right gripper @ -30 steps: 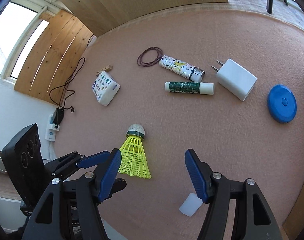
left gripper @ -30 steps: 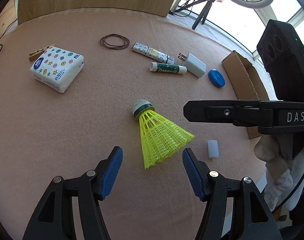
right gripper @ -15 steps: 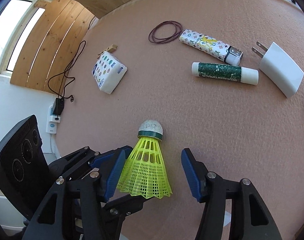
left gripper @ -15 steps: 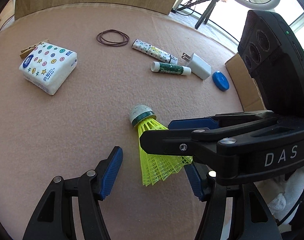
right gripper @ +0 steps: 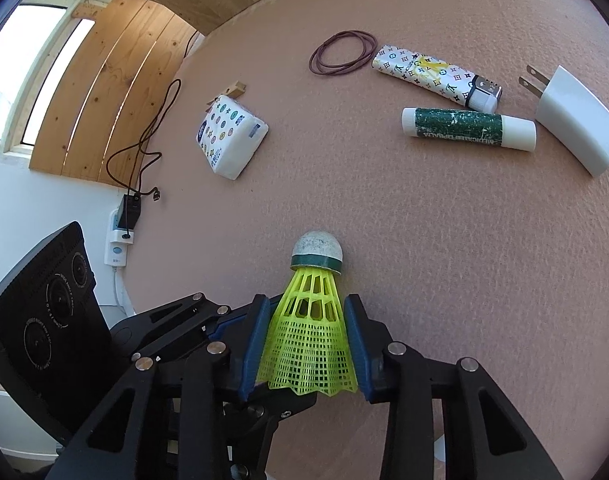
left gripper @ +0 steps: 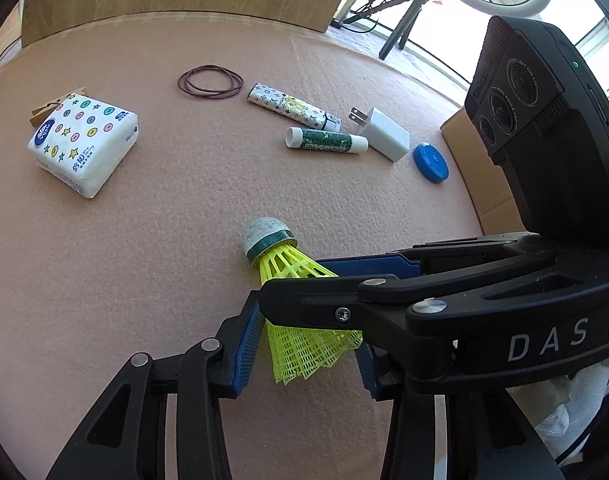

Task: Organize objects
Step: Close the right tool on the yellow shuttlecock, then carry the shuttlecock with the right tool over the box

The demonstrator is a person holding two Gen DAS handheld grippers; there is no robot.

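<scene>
- Here the pink felt-covered table [right gripper: 464,240] bears clutter far off, well apart from the grippers
- The right gripper [right gripper: 308,344], its jaws just closing, pinches the yellow plastic-mesh shuttlecock [right gripper: 310,332] by its skirt, near centre
- The left gripper [left gripper: 304,354], also just closing, flanks the same skirt; contact unclear
- Two grips together could crush the soft mesh or twist it free

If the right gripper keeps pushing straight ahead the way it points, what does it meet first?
The yellow shuttlecock: its skirt already sits between the right gripper pads, which have just been closing on it. Past its cork is probably just bare mat.
</scene>
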